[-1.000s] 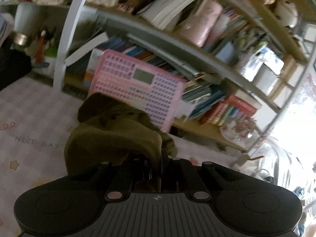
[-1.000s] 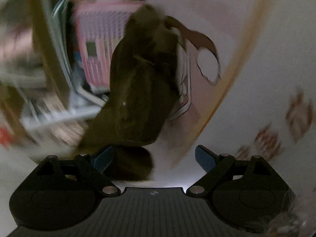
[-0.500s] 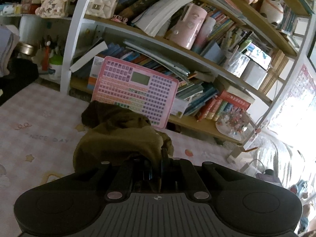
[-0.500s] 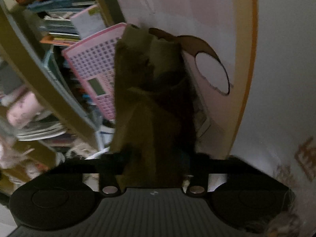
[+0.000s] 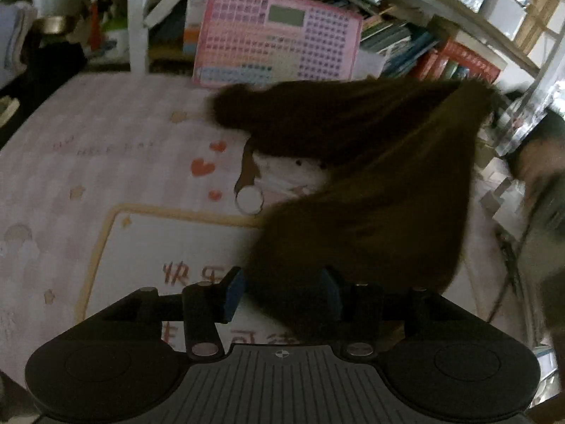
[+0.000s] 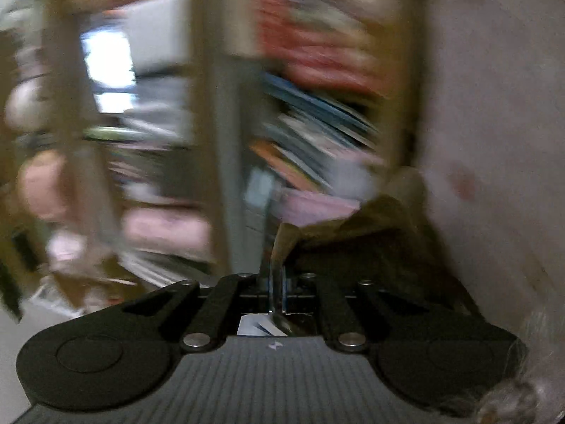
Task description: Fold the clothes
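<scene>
The olive-brown garment [image 5: 370, 190] hangs stretched over the pink printed mat [image 5: 106, 134], its long axis running on a slant from the left gripper [image 5: 282, 293] at the bottom of the left wrist view up to the right, where one corner is lifted near the shelf; a second dark flap trails off to the left from that high corner. The left gripper's jaws are opening, about half apart, with the cloth's lower end between the blue pads [image 5: 235, 293] (no pad visibly presses it). In the blurred right wrist view the right gripper [image 6: 277, 282] is clamped tight on a fold of the same cloth. Behind, the bookshelf [image 5: 441, 28] holds rows of leaning books, and a pink toy keyboard [image 5: 279, 35] stands propped against it.
</scene>
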Demonstrator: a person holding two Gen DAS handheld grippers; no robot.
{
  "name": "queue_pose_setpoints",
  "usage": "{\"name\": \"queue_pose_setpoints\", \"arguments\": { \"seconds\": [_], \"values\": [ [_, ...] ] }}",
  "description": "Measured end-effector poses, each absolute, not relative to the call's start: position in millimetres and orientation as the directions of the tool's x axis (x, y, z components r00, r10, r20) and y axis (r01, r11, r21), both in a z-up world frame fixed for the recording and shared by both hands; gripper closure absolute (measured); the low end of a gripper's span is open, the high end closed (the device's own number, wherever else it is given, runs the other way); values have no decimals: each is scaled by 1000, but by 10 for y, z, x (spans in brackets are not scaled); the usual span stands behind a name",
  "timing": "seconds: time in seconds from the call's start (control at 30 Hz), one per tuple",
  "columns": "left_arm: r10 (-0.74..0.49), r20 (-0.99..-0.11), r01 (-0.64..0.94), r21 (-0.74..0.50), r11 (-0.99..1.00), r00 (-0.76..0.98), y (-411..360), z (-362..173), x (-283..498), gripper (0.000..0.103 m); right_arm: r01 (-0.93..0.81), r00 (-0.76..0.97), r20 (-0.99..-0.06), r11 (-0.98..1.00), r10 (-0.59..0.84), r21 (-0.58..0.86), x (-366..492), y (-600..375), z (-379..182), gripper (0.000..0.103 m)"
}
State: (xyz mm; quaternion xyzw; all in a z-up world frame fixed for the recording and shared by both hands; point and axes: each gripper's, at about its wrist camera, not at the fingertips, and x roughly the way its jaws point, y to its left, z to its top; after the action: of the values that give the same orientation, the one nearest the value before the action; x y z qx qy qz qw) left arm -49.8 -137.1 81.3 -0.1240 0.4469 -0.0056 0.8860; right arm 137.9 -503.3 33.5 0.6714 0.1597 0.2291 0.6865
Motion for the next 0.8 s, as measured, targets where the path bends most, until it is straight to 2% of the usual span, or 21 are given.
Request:
{"name": "queue_pose_setpoints", "arguments": {
  "seconds": [0.13,0.2,0.23,0.3,0.33,0.43,0.53,0.63,0.8],
  "values": [
    [-116,-778,-140,-254,957,618,-1214,811,-611,54,-398,756,280,75,592,914,1545,-5062,1252,98],
    [-104,-772,-168,-265,949,627,-1122,803,-655,54,-550,663,279,199,695,811,1503,-4837,1765,98],
    [-98,-770,-185,-272,944,631,-1068,796,-674,54,-609,615,244,255,750,751,1458,-4646,1967,98],
    [-85,-769,-225,-289,931,634,-937,773,-712,54,-691,512,117,327,851,645,1326,-4193,2146,98],
    [-77,-770,-241,-292,926,634,-870,758,-735,54,-713,459,14,359,888,602,1248,-3898,2098,98],
    [-42,-777,-294,-286,912,628,-644,680,-829,54,-657,350,-269,440,897,612,1050,-3221,1474,98],
    [-19,-785,-340,-290,894,619,-418,580,-923,54,-514,206,-498,526,843,678,845,-2741,619,98],
    [-12,-787,-350,-288,891,616,-230,522,-945,54,-445,111,-635,609,765,656,550,-2376,40,98],
    [-23,-780,-299,-266,916,625,-18,518,-887,54,-434,89,-677,640,731,634,311,-1982,-126,96]
  ]
}}
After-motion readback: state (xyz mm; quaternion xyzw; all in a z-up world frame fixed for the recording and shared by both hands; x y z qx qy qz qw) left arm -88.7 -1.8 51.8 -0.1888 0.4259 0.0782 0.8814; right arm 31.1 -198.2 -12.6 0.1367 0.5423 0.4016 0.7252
